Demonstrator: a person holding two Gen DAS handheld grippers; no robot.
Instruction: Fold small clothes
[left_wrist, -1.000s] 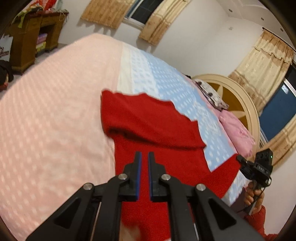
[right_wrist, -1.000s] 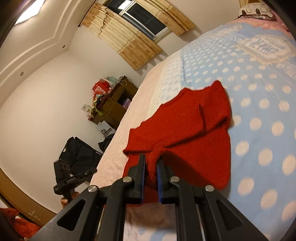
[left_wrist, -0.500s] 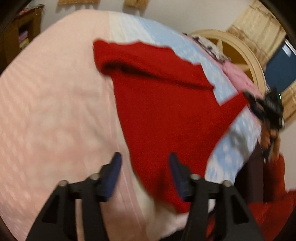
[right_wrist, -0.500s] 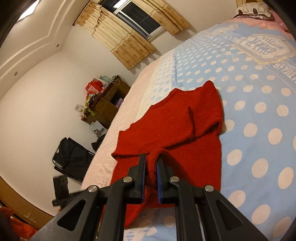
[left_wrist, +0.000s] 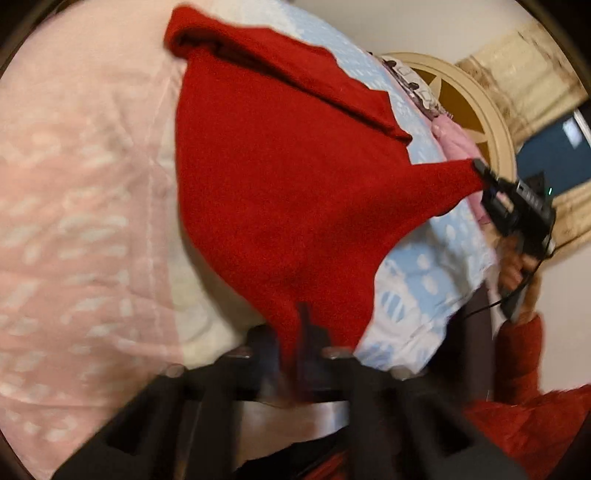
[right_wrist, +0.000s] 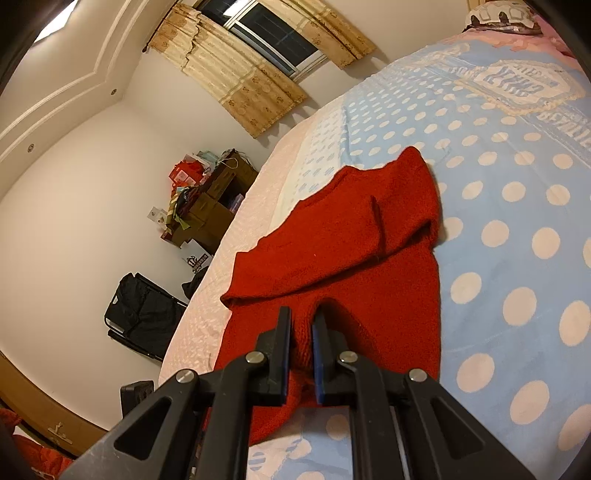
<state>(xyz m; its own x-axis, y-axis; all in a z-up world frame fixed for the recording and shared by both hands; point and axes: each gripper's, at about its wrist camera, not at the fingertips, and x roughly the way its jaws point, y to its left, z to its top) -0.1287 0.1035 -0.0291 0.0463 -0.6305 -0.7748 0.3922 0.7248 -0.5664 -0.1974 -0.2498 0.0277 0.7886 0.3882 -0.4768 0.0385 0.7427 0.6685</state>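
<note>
A small red knit sweater (left_wrist: 280, 177) lies on the bed, its sleeves folded across the top; it also shows in the right wrist view (right_wrist: 354, 251). My left gripper (left_wrist: 299, 332) is shut on the sweater's near hem corner; the view is blurred. My right gripper (right_wrist: 301, 332) is shut on the other hem corner, with red knit bunched between its blue pads. The right gripper also shows in the left wrist view (left_wrist: 517, 210), pulling that corner taut to the right.
The bed has a pink cover (left_wrist: 81, 206) on one side and a blue polka-dot cover (right_wrist: 517, 206) on the other. A round headboard (left_wrist: 476, 114) and pillows are beyond. A cluttered wooden cabinet (right_wrist: 214, 199) and a black bag (right_wrist: 144, 314) stand by the wall.
My left gripper opened, dropped to the sweater's hem and shut on it. My right gripper stayed shut on its corner and the hem is now stretched between the two.
</note>
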